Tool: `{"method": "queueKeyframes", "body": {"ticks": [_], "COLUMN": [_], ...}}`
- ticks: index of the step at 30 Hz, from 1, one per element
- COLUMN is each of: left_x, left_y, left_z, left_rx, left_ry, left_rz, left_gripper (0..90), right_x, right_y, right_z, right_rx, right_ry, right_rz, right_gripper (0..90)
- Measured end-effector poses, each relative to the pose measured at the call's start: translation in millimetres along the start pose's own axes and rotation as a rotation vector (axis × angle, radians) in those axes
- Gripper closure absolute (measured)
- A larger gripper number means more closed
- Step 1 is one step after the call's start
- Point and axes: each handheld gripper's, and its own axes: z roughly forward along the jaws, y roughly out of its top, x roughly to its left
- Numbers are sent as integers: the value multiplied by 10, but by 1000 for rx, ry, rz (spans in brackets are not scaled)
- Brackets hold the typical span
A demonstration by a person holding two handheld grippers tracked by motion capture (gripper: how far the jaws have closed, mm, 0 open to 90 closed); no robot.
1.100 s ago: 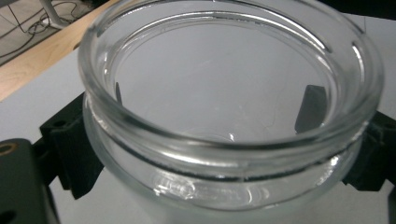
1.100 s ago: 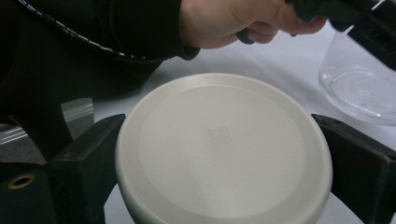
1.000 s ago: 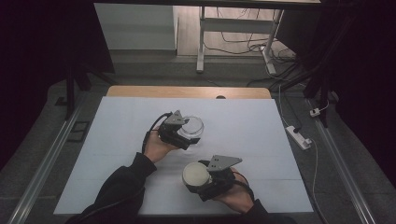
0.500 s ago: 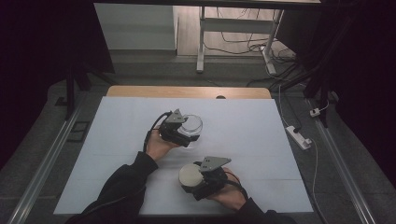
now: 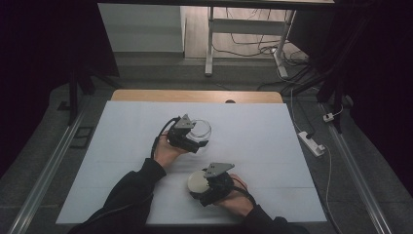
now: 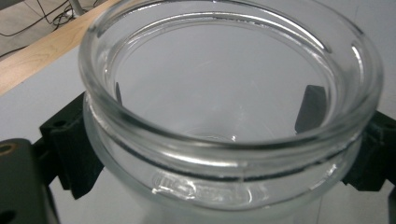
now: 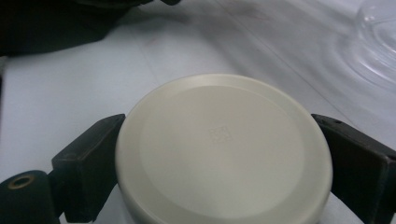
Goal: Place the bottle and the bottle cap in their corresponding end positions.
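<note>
My left gripper clamps the rigid, slippery, breakable glass jar below its rim; right gripper pinches the light lid edgewise.

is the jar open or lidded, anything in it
Open and empty: the jar shows a bare rim and clear glass inside, while the lid sits apart in the right gripper.

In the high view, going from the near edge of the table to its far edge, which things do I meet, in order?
Right gripper shut on the cream lid → left gripper shut on the clear glass jar → bare wooden strip along the table's far edge.
</note>
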Motion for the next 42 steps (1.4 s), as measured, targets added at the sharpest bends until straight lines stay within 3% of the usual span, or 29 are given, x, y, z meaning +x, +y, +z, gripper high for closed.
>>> {"method": "queueKeyframes", "body": {"ticks": [10, 17, 21, 35, 42], "left_x": [3, 54, 42, 28, 20], "left_y": [-44, -71, -47, -8, -3], "left_z": [73, 59, 62, 54, 10], "left_rx": [17, 19, 40, 75, 98], "left_ry": [9, -16, -7, -11, -13], "left_rz": [-5, -30, -31, -52, -55], "left_gripper": [70, 67, 63, 30, 0], "right_x": [-65, -46, -21, -43, -40], "right_y": [30, 38, 40, 39, 69], "right_z": [78, 107, 120, 92, 21], "right_rx": [58, 91, 104, 91, 46], "right_ry": [-33, -47, -66, -34, -31], "right_rz": [40, 26, 0, 26, 28], "right_gripper": [73, 69, 67, 12, 2]}}
